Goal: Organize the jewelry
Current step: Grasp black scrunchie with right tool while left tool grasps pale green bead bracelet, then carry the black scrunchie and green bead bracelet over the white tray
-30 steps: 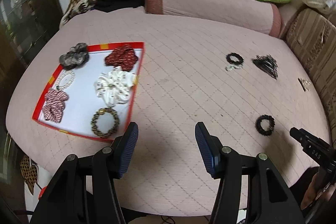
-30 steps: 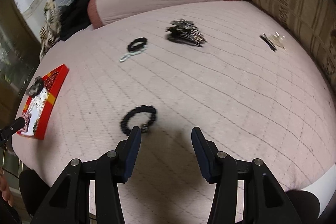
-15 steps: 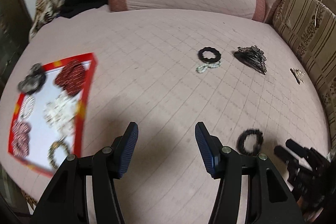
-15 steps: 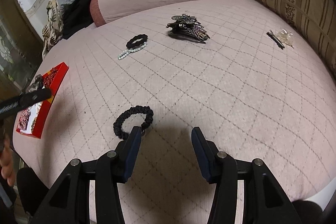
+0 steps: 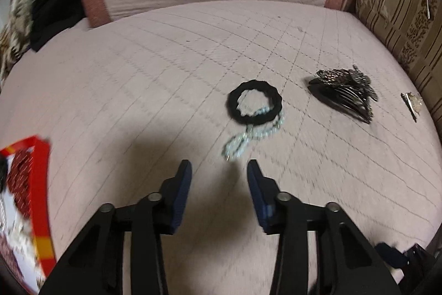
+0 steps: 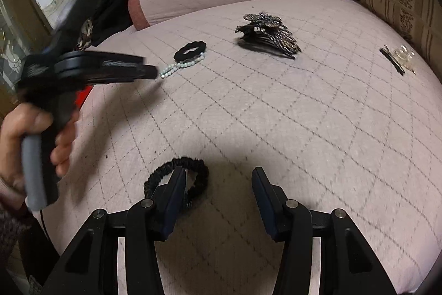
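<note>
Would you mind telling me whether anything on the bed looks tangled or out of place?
Yes: the pale bead bracelet lies partly under the black fabric hair tie, overlapping it. The ornate dark metal hair comb and small clear hair clip lie scattered outside the red-rimmed tray.

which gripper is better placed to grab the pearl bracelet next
Left. The left gripper is open and pointed straight at the pearl bracelet, which lies just ahead of its jaws, partly under the black hair tie. The right gripper sits farther back, over the black scrunchie.
</note>
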